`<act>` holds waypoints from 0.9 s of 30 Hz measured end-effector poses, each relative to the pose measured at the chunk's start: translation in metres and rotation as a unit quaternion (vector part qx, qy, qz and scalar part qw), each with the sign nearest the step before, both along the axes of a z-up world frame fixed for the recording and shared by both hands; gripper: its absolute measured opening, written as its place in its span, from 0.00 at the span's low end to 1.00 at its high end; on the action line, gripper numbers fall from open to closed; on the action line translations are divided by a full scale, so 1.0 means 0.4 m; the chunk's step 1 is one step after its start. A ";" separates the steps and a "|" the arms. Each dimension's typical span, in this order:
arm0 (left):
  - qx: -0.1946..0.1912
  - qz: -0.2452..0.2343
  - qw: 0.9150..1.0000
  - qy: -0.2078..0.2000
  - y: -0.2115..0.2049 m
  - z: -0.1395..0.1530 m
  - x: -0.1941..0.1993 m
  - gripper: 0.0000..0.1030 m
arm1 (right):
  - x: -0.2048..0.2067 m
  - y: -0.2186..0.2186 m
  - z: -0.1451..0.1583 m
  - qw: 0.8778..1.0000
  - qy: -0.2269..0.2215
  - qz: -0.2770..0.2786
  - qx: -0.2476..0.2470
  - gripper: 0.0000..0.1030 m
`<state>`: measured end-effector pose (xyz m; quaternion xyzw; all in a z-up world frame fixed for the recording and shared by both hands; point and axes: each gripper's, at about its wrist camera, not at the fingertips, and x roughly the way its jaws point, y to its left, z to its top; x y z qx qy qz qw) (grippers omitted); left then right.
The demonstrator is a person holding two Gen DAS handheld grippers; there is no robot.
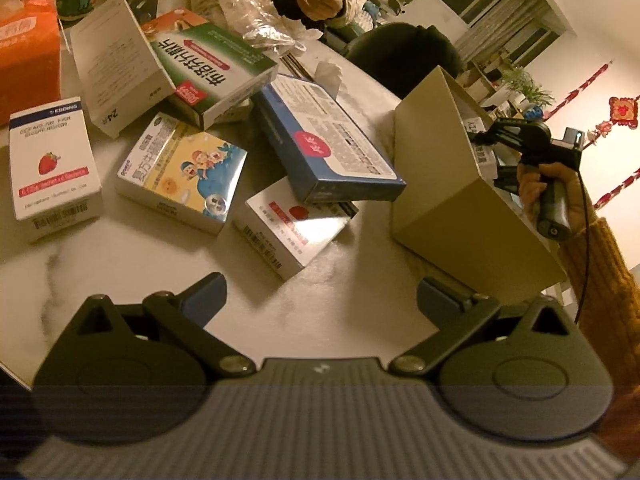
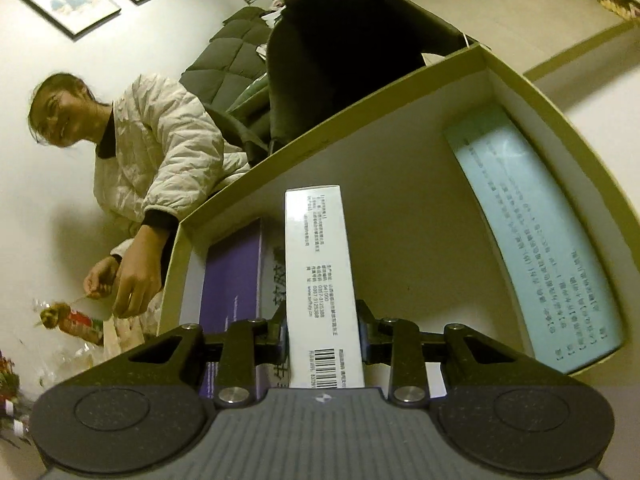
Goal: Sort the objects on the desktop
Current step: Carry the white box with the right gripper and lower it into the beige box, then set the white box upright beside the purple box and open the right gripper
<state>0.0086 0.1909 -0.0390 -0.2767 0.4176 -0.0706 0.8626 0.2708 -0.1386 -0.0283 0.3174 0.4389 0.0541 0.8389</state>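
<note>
Several medicine boxes lie on the white marble table: a strawberry box, a cartoon box, a long blue box, a white-red box and a green-white box. My left gripper is open and empty above the table, short of the white-red box. My right gripper is shut on a white barcode box and holds it inside the tan cardboard box, which stands at the right of the left wrist view. A purple box and a pale blue box lie inside it.
An orange tissue pack and an open white carton sit at the table's far left. A person in a white jacket sits across the table beside a dark chair. Crumpled plastic wrap lies at the far side.
</note>
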 end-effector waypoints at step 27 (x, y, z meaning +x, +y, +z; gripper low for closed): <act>0.006 0.001 1.000 -0.004 -0.004 0.012 -0.007 1.00 | -0.108 0.011 0.064 0.994 -0.037 0.067 0.082 0.55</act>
